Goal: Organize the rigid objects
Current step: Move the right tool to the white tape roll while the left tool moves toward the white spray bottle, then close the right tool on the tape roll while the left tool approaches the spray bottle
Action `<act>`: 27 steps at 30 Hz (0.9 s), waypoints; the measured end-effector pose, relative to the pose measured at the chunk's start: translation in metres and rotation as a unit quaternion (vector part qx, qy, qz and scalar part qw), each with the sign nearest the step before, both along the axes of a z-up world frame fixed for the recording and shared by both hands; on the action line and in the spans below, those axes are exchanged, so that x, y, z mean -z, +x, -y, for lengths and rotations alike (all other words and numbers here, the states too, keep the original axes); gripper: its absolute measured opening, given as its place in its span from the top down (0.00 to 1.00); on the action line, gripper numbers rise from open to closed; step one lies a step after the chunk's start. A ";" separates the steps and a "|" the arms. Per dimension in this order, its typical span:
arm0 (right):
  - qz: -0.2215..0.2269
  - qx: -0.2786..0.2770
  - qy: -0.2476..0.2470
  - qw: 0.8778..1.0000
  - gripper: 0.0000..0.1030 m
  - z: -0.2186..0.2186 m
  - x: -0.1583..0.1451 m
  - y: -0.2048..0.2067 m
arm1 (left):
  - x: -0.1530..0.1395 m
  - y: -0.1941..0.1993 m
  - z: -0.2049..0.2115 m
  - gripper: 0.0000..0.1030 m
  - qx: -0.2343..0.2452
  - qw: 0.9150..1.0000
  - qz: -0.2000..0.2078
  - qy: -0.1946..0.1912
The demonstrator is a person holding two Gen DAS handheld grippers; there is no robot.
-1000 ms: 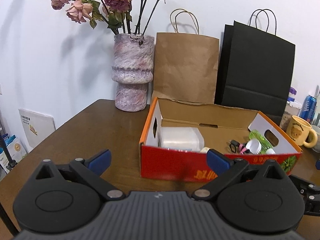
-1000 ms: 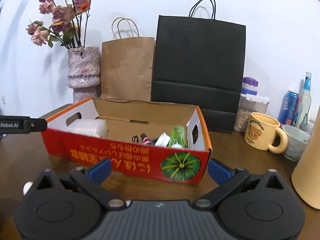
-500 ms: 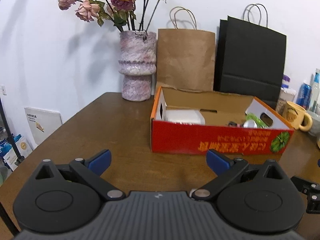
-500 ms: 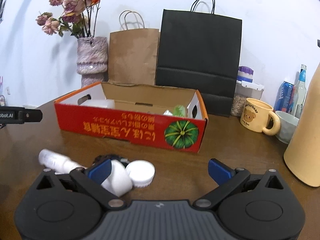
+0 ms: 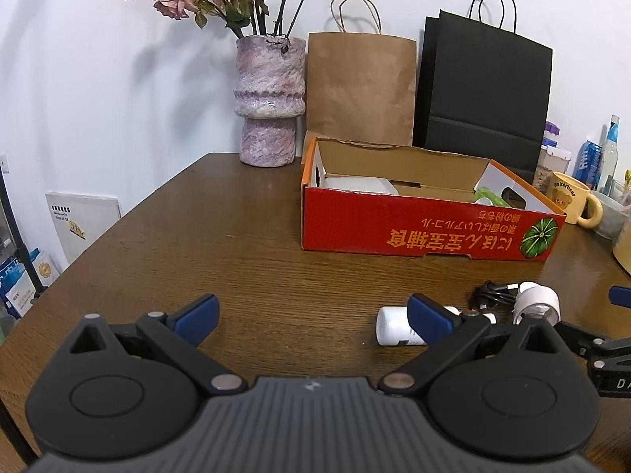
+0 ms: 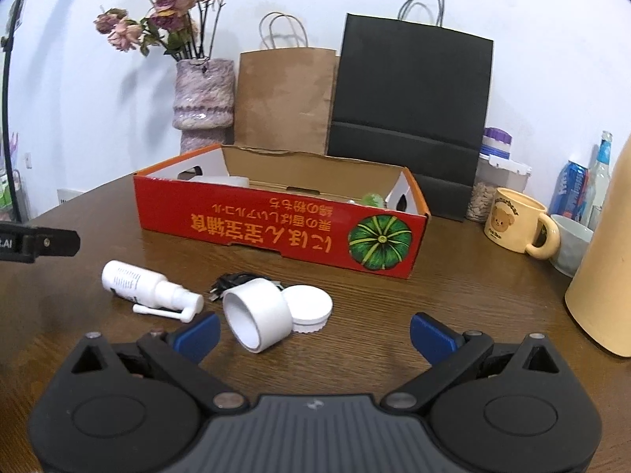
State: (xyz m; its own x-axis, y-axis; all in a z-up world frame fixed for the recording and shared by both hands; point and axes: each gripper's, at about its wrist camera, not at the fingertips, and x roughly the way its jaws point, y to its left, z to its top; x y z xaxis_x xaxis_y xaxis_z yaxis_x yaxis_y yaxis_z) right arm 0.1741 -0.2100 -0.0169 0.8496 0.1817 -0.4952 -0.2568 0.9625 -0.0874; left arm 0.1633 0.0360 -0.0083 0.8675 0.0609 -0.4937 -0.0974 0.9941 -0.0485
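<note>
The right gripper [image 6: 313, 333], along the bottom edge of its own view, has its blue-tipped jaws spread wide and holds nothing. It is level and low over the brown wooden table [image 6: 473, 287], pointing toward the box. The left gripper [image 5: 311, 315] sits the same way at the bottom of its view: jaws wide apart, empty, level, aimed over bare table.

Just ahead of the right gripper, in the lower middle of its frame, a white hollow cylinder cup [image 6: 258, 313] lies on its side, open mouth toward the camera, touching a flat round white lid [image 6: 309, 307]. It would likely roll if one finger meets it before the other, and it could nudge the lid along. To the left lies a white plastic spray bottle [image 6: 138, 282], also on its side and prone to rolling. Behind the cup a tangled black cable [image 6: 232, 280] could snag a finger and be dragged along with a grasp.

Further out, across the middle of the frame, stands the open red cardboard box with a pumpkin print [image 6: 276, 228], some items already inside. Its near wall could catch a load carried too low.

At the right edge, a yellow bear mug [image 6: 512, 222] and a tall tan container [image 6: 603, 276] stand near a wide swing.
</note>
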 end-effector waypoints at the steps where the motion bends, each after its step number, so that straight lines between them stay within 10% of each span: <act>1: -0.003 -0.004 -0.001 1.000 0.03 -0.002 0.001 0.001 | 0.000 0.001 -0.001 0.00 -0.001 1.000 -0.002 -0.001; 12: -0.016 -0.039 -0.005 0.999 0.21 -0.019 0.008 0.027 | -0.001 0.003 -0.007 0.00 -0.017 1.000 -0.005 -0.009; 20: -0.027 -0.075 0.012 0.997 0.59 -0.024 0.009 0.029 | -0.002 0.003 -0.007 0.00 -0.017 1.000 -0.006 -0.008; 27: -0.020 -0.066 0.001 0.998 0.59 -0.024 0.009 0.022 | -0.002 0.003 -0.007 0.00 -0.016 1.000 -0.004 -0.009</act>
State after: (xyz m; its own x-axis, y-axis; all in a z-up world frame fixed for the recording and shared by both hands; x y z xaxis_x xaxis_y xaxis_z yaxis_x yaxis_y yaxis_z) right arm 0.1957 -0.1856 -0.0259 0.7973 0.2913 -0.5286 -0.3847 0.9201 -0.0733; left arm 0.1658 0.0428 -0.0065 0.8618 0.0792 -0.5010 -0.1286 0.9896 -0.0649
